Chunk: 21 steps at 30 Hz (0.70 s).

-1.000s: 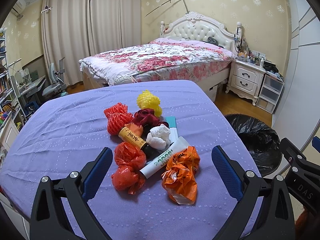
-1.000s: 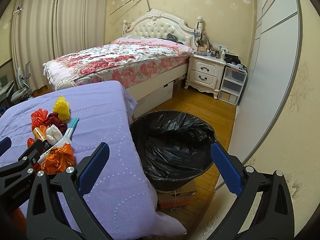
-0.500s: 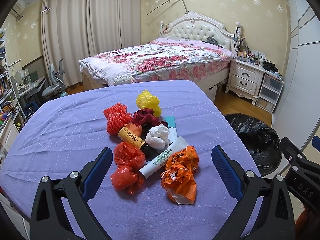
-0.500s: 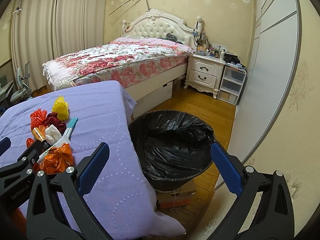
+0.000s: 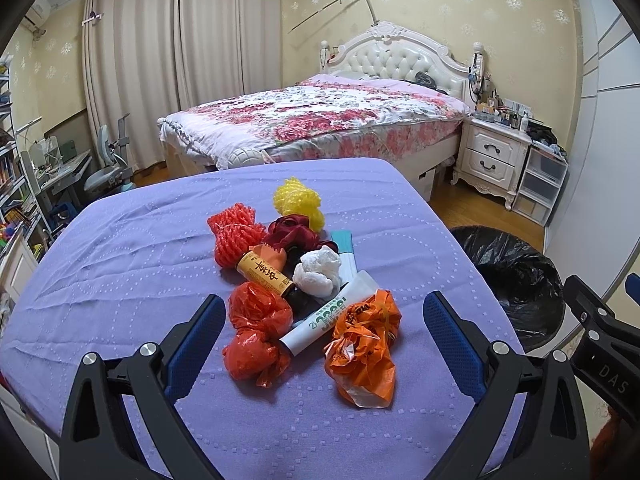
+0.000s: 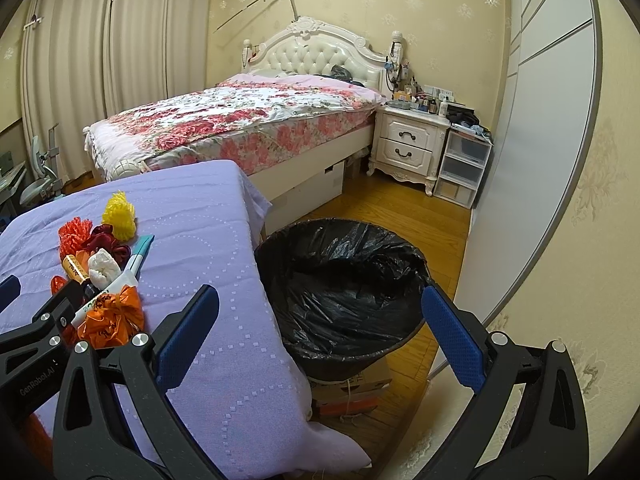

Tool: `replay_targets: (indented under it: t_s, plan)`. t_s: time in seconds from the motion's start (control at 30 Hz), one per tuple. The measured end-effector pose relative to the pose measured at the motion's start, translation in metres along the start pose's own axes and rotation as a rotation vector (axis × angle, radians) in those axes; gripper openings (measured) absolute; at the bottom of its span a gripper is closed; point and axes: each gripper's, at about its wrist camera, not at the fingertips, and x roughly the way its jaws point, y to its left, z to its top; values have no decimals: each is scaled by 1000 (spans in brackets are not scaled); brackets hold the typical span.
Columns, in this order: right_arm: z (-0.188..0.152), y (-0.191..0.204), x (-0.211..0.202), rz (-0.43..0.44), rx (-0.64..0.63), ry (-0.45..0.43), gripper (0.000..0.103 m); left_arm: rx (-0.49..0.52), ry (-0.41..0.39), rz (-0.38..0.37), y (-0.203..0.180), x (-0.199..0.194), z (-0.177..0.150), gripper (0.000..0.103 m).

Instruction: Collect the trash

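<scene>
While both grippers hang released, trash pile (image 5: 304,284) sits mid-table on purple cloth (image 5: 120,264).
Crumpled orange bag (image 5: 362,354), red bags, white wad, tube, maybe a bottle; left gripper (image 5: 324,344) above pile, right gripper (image 6: 320,336) over black-lined bin (image 6: 340,292).

A counter (image 5: 120,280) draped in lilac cloth carries a huddle of trash: orange bag (image 5: 362,354), red bags (image 5: 256,336), white tube (image 5: 332,316), yellow net (image 5: 298,202), crumpled tissue (image 5: 318,272).
</scene>
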Motion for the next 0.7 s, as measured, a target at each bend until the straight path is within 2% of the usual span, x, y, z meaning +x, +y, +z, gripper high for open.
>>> replay_targets:
  t_s: [0.37,0.7]
  plan:
    - [-12,3,6,33,-27,28,99,-27,50,21,32,11,-8,96]
    - [-10,54,1,118,-96,65,99,-35,81,90,72,13,-18,96]
